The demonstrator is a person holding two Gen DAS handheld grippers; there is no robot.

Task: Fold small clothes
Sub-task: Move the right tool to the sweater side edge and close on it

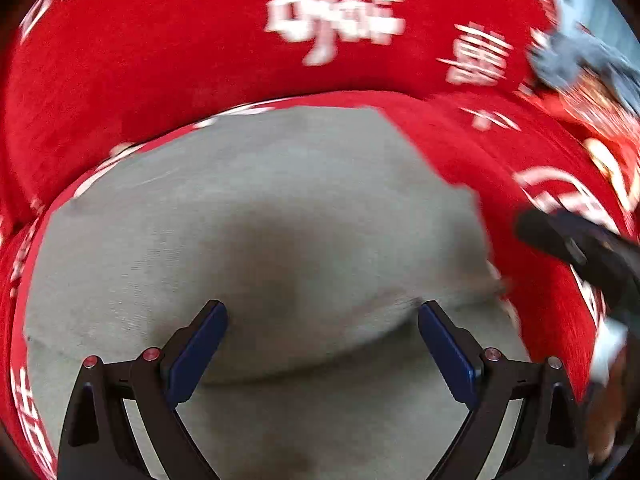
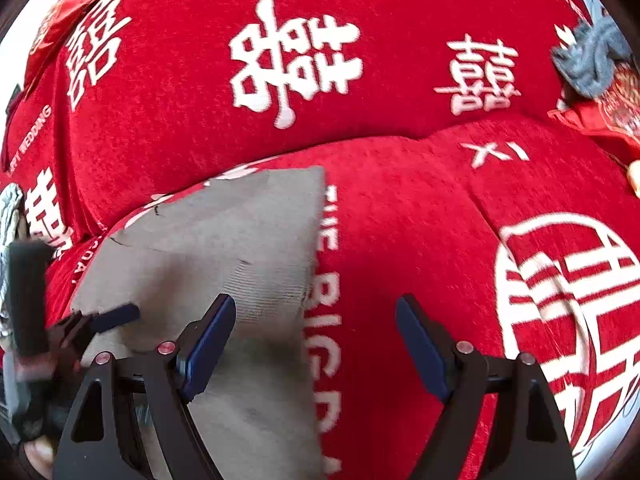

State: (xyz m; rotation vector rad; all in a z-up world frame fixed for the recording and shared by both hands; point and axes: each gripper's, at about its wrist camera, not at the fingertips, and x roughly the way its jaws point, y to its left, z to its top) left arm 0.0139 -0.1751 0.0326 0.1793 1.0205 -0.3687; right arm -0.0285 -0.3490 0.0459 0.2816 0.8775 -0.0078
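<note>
The left gripper hangs over the grey cloth with its jaws spread wide and empty, and the right gripper, equally wide and empty, straddles the cloth's right edge. The cloth lies flat on the red printed cover; I judge each side should pinch only an edge or corner, keeping the layers smooth. Farther back, a crumpled dark grey garment waits.

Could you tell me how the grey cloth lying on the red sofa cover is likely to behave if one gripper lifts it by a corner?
The grey cloth would probably droop rather than hold its shape: it lies flat and follows the curve of the red sofa cover. It looks thin, so likely light. Its ribbed knit may cling to the cover's fuzzy surface instead of sliding freely.
</note>
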